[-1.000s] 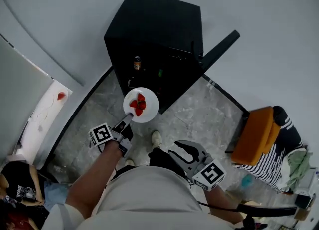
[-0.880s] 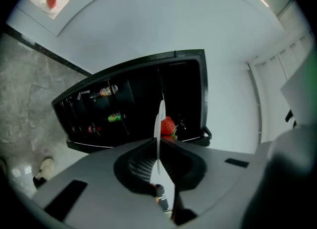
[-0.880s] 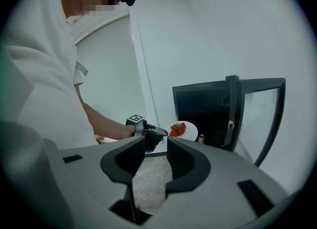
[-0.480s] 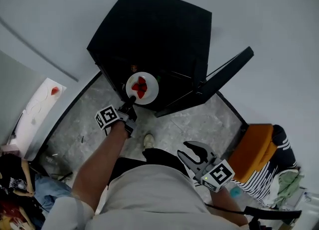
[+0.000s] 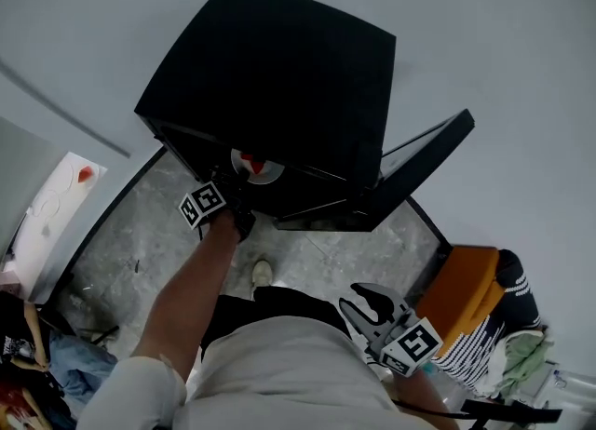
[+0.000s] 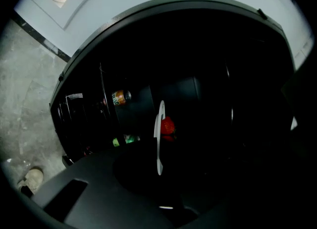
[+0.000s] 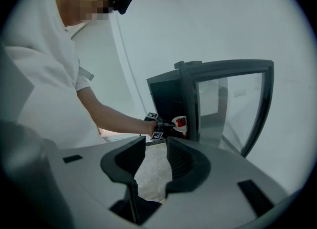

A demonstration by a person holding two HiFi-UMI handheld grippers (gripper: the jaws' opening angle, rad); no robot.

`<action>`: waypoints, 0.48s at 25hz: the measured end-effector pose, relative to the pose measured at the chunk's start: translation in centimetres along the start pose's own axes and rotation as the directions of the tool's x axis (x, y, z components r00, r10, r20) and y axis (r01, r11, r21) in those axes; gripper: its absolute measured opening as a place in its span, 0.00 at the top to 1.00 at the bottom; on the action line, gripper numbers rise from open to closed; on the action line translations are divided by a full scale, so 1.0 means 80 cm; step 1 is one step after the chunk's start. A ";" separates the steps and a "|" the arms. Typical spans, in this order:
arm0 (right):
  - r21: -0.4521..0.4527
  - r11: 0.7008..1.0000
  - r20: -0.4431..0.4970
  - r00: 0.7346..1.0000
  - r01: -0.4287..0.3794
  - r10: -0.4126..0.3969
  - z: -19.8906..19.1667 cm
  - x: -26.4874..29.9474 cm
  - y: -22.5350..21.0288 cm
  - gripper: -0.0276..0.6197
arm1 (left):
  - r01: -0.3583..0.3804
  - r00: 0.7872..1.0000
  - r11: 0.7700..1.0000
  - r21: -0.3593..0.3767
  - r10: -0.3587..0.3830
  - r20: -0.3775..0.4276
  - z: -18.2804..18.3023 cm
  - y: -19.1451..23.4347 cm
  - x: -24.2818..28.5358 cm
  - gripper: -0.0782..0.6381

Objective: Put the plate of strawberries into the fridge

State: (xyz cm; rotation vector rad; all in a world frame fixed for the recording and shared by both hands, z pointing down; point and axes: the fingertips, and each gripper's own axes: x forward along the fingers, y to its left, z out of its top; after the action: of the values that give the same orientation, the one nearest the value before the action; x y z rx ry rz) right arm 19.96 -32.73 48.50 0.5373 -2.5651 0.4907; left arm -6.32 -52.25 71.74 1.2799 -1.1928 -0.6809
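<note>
A white plate [image 5: 259, 168] with red strawberries [image 5: 250, 161] sits half inside the mouth of the black fridge [image 5: 279, 65], partly hidden under the fridge's top. My left gripper [image 5: 238, 184] is shut on the plate's near rim. In the left gripper view the plate [image 6: 159, 139] shows edge-on with a strawberry [image 6: 167, 125] on it, against the dark interior. The fridge's glass door [image 5: 421, 160] stands open to the right. My right gripper [image 5: 371, 305] hangs low by my hip, open, with nothing between its fingers [image 7: 181, 161].
Inside the fridge are a bottle with an orange label [image 6: 120, 96] and something green [image 6: 126, 139] lower down. An orange seat [image 5: 456, 293] with striped cloth [image 5: 494, 335] stands at the right. A white board [image 5: 51, 205] lies at the left. My shoe [image 5: 263, 274] is on the stone floor.
My left gripper has carried the plate forward from in front of the fridge into its opening. The right gripper has stayed low at my right side.
</note>
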 end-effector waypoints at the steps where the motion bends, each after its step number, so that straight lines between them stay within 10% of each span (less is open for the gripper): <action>1: 0.003 1.000 -0.003 1.000 0.004 -0.004 -0.002 -0.002 -0.004 0.73 | -0.011 1.000 1.000 0.000 0.011 0.004 0.002 0.004 0.007 0.86; 12: 0.016 1.000 -0.010 1.000 0.011 -0.011 0.000 -0.005 -0.027 0.73 | -0.131 0.991 0.989 0.067 0.130 0.014 0.020 0.025 0.048 0.85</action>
State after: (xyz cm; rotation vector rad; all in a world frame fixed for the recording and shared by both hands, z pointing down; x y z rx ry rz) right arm 21.25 -34.49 48.83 0.5528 -2.5493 0.5088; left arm -7.10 -55.87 74.48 1.2440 -1.3047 -0.5551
